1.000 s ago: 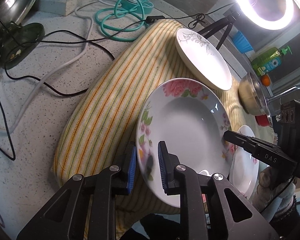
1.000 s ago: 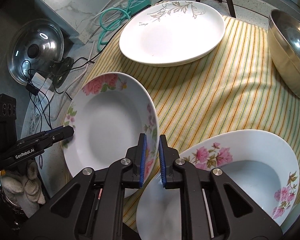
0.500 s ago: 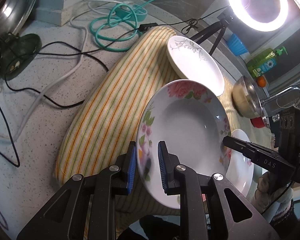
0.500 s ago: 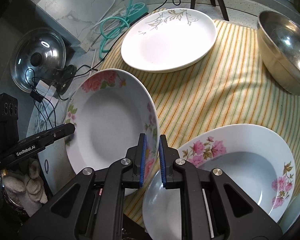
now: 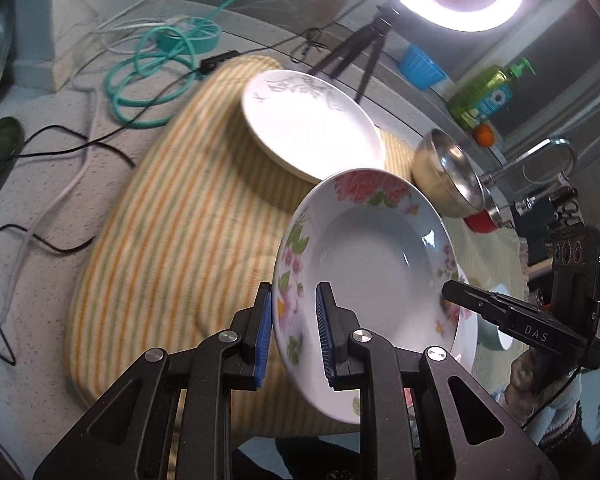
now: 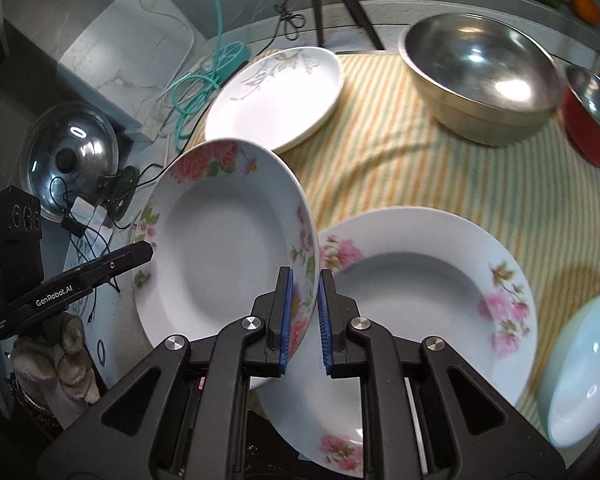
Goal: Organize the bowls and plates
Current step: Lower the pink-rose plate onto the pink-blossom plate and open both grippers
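Both grippers pinch one floral plate (image 6: 228, 248) by opposite rims, the left gripper (image 5: 292, 336) at its 9 o'clock edge and the right gripper (image 6: 303, 312) at 3 o'clock, so it hangs lifted and tilted above the striped cloth (image 6: 400, 160). A matching floral plate (image 6: 428, 280) lies flat at the right gripper's 3 o'clock, probably the stacking spot; the pale leaf-patterned plate (image 6: 276, 96) sits at 12 o'clock.

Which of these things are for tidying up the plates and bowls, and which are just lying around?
For the job: flowered plate held by both grippers, second flowered plate, leaf-pattern plate, steel bowl, pale bowl.

Lying about: pot lid, teal cable, soap bottle.
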Demonstrator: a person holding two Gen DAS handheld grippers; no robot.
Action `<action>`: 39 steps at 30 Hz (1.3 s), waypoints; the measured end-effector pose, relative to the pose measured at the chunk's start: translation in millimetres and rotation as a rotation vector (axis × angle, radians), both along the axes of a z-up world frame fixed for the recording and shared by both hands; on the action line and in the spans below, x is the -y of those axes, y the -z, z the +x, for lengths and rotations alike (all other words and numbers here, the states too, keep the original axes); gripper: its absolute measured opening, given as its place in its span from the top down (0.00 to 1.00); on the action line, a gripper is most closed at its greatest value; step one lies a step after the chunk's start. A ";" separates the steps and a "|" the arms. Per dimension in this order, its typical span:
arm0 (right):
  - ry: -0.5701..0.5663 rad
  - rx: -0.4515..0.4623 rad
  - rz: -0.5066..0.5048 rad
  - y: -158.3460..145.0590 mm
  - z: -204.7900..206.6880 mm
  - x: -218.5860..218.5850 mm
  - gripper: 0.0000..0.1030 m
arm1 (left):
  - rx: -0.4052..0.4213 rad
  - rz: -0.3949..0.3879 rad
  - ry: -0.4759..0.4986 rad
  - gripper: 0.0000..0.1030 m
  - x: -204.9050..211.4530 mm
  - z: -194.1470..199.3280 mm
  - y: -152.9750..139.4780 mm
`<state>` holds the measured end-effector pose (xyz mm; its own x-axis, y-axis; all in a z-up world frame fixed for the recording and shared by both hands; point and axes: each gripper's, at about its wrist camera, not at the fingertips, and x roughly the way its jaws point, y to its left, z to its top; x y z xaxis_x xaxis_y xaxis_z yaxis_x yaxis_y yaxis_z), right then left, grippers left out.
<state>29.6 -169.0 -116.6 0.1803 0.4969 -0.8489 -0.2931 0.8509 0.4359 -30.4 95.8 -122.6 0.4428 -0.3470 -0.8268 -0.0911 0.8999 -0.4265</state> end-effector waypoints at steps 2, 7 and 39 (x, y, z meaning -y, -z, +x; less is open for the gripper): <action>0.027 -0.006 -0.003 0.9 -4.0 14.4 0.88 | 0.002 -0.001 0.035 0.81 11.4 2.9 -0.6; 0.097 -0.025 -0.019 6.5 -17.5 47.5 0.88 | -0.003 0.001 0.120 0.81 40.0 9.0 1.0; 0.259 -0.081 -0.092 31.3 -47.6 120.3 0.87 | -0.071 0.059 0.352 0.81 124.2 17.5 25.3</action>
